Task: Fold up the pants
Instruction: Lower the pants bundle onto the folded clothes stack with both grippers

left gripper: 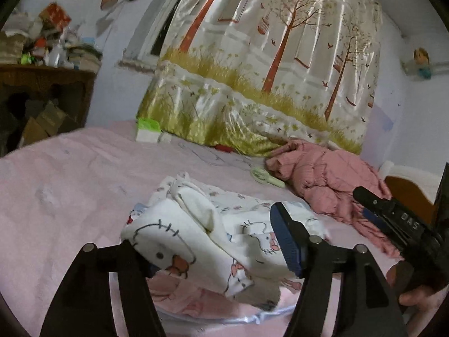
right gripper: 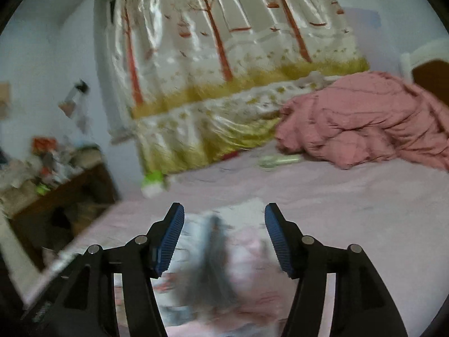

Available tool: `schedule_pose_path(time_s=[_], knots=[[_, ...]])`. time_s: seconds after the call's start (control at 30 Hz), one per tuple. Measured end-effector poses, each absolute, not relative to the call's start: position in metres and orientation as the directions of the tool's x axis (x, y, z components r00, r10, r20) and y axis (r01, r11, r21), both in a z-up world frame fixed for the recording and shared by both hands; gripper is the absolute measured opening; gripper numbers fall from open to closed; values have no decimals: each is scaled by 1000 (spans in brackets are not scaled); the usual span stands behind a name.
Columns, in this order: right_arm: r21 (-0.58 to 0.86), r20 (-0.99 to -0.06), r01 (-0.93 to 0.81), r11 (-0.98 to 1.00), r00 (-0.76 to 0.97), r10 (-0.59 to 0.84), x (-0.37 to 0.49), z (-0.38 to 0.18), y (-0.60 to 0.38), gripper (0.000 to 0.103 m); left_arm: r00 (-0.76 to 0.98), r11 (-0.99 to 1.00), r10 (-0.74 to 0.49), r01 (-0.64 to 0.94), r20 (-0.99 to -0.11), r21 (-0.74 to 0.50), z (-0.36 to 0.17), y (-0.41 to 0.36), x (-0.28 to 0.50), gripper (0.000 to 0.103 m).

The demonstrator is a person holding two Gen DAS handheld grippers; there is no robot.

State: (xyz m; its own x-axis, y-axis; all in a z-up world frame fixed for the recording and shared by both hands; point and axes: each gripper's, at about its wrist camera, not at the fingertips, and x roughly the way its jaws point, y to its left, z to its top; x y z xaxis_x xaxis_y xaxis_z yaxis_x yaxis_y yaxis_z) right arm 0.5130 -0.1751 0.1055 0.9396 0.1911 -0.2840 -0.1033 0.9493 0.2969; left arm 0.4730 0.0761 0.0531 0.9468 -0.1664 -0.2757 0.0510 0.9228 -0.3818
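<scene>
Apparently a fold has just been laid: the pants (left gripper: 213,241), white with a cartoon cat print, sit bunched on the pink bed (left gripper: 70,174), and both the left tool (left gripper: 204,252) and the right tool (right gripper: 224,241) stand released, jaws spread with cloth between but unpinched. Next, I judge, comes regripping an edge to flatten or double the bundle. Only the left view shows the print sharply and the right tool beside it; the right view blurs the cloth.

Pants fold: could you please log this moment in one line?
white cartoon-print pants: bunched on pink bed sheet | left gripper: open | right gripper: open
</scene>
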Motion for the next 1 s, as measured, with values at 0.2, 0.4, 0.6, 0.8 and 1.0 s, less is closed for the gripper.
schedule_pose_path(time_s=[0.2,0.4,0.6,0.8,1.0], knots=[[348,-349,-285,893,845,405,515,108,-126,36,872,853,-255,0,-419,-521,58,97,481,65],[330,-463,-303,894,773,433,524,88,-80,25,849,871,-204,-70,-488,-486,68,105,471,65],[170,-616,-276,946,719,321,530,78,-67,25,801,862,-245,-78,-546,-502,58,111,480,66],[169,-684,-270,948,660,310,544,61,-91,25,733,850,-289,-99,-616,-517,48,111,486,66],[174,-691,-265,948,653,309,546,58,-104,25,772,844,-332,-13,-542,-536,80,117,455,72]])
